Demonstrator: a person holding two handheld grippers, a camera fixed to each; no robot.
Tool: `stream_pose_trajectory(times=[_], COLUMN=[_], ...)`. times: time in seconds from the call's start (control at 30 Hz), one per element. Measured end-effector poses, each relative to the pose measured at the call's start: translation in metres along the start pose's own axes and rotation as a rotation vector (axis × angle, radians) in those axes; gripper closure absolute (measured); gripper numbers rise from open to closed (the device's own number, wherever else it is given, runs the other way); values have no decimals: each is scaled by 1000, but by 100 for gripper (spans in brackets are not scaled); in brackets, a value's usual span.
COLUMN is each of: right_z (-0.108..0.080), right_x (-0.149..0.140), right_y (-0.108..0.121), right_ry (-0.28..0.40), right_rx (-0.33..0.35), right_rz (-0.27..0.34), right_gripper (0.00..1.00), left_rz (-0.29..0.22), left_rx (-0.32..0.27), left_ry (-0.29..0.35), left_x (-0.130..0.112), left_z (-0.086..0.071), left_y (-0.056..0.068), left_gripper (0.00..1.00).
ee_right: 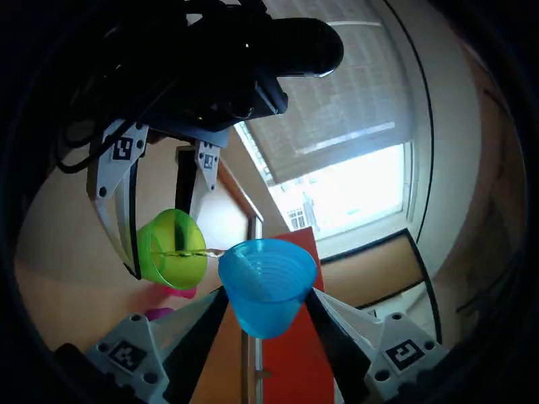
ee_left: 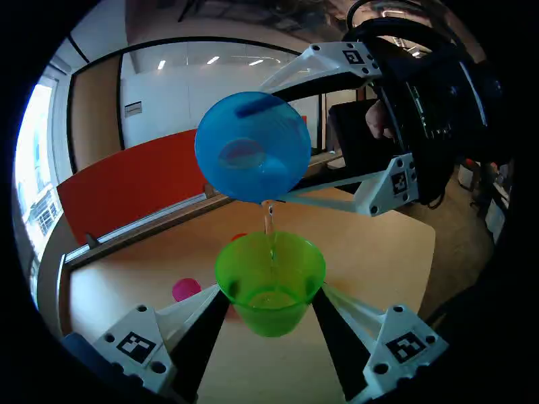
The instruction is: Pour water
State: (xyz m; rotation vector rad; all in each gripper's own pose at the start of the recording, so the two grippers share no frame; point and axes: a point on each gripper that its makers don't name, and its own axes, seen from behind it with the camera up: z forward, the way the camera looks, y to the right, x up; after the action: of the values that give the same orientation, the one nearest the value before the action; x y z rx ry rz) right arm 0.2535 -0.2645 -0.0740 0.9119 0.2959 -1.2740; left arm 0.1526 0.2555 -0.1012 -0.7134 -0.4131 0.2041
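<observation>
Water (ee_left: 270,225) falls in a thin stream from the blue cup (ee_left: 252,147) into the green cup (ee_left: 269,286).

The left gripper (ee_left: 269,295) pinches the green cup, one finger pressed on each side of its wall. In the left gripper view the cup stands upright, held above the table (ee_left: 377,256), with a shallow pool of water at its bottom.

The right gripper (ee_right: 268,296) clamps the blue cup in the same way, a finger against each side. In the left gripper view this cup hangs tipped just above the green one. Its low edge is over the green cup's mouth, and the stream leaves from that edge. The two cups are close but apart, joined only by the water. In the right gripper view the stream crosses from the blue cup's rim into the green cup's open mouth.

Part of a hand (ee_left: 377,120) shows behind the right gripper's body in the left gripper view.

A pink cup (ee_left: 185,288) sits on the table beyond the green cup. Past the table's far edge stands a red panel (ee_left: 135,182). A bright window (ee_right: 343,182) shows in the right gripper view.
</observation>
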Motion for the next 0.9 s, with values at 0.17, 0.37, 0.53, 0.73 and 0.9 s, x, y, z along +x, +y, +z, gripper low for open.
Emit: stream_pose_trajectory(times=[0.17, 0.37, 0.53, 0.73, 0.9], right_z=[-2, -4, -6, -8, -10], right_x=[-1, -1, 0, 1, 3], right_y=[0, 1, 2, 4, 4], right_ry=[0, 0, 0, 1, 1], right_rx=[0, -2, -2, -3, -2], right_rz=[-10, -28, -38, -49, -63], right_gripper=[14, 14, 14, 14, 14], left_rz=[2, -4, -5, -5, -7], left_rx=[1, 0, 0, -1, 0], left_ry=[-1, 1, 2, 1, 1], left_x=[0, 1, 1, 0, -1], left_z=[0, 0, 0, -1, -2], left_y=[0, 0, 0, 2, 2], left_gripper=[19, 19, 19, 19, 19])
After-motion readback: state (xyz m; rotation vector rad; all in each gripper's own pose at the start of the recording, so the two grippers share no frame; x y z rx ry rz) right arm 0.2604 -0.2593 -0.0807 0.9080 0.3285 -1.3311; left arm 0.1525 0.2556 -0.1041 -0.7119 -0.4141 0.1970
